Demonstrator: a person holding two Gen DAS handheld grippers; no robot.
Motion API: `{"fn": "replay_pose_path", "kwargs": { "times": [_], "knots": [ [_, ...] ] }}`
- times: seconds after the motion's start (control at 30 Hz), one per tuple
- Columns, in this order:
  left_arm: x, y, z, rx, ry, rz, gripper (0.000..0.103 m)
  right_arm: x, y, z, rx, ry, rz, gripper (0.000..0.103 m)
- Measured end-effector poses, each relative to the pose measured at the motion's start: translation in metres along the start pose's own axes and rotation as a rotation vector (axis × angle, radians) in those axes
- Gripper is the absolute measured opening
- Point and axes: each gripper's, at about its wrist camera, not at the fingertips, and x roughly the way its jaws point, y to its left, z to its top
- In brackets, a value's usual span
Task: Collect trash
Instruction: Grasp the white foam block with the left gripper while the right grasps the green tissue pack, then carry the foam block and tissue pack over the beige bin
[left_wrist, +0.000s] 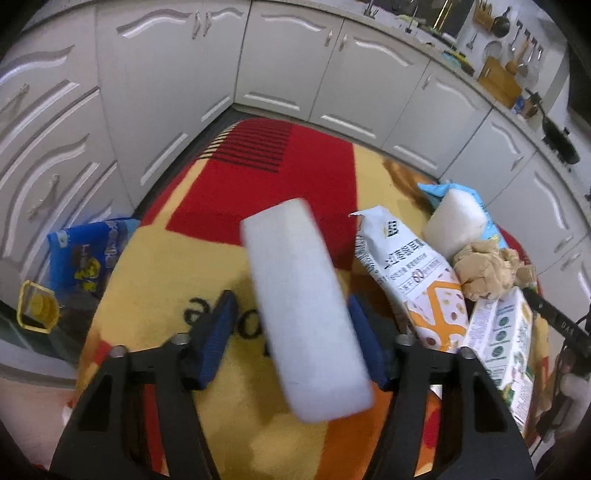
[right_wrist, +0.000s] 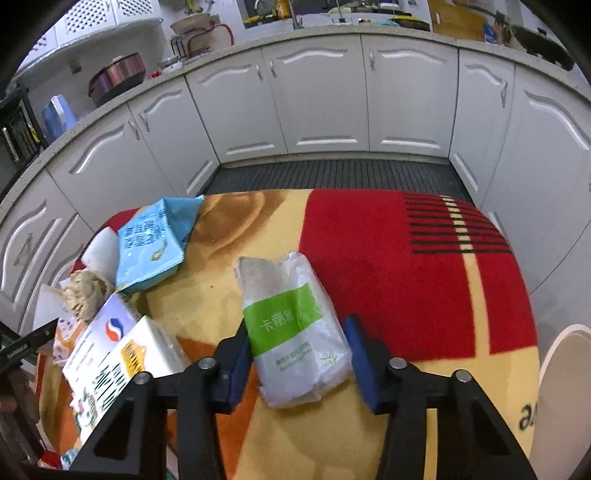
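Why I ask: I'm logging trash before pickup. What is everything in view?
White foam block: 1, white, between left gripper's fingers, blurred
Second white foam block: 1, white, in rug pile
Clear plastic bag with green band: 1, on rug, between right gripper's fingers
Light blue packet: 1, pile
White-and-orange packet: 1, pile
Crumpled brown paper: 1, pile
Dark blue snack bag: 1, beside rug, near cabinets
Rug: 1, red and yellow
Cabinets: several, white, behind
Left gripper: black, blue pads, open
Right gripper: same, open
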Motion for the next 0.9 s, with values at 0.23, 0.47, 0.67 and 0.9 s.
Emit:
{"fn": "replay_pose_path", "kwargs": {
  "times": [0.23,0.47,0.67,0.9],
  "knots": [
    [-0.03,-0.012,-0.004,0.047,-0.016,-0.053,0.035,-0.045,0.007,-0.016,-0.016,-0.076,0.047,0.042],
    [-0.079,-0.037,-0.008,0.101,-0.075,-0.109,0.035,-0.081,0.015,-0.032,-0.022,-0.125,0.072,0.042],
    [-0.107,-0.08,-0.012,0.193,-0.097,-0.179,0.035,-0.102,0.008,-0.043,-0.008,-0.152,0.052,0.042],
    [-0.12,-0.143,-0.024,0.305,-0.087,-0.268,0.035,-0.127,-0.011,-0.061,0.016,-0.176,0.009,0.042]
  ]
}}
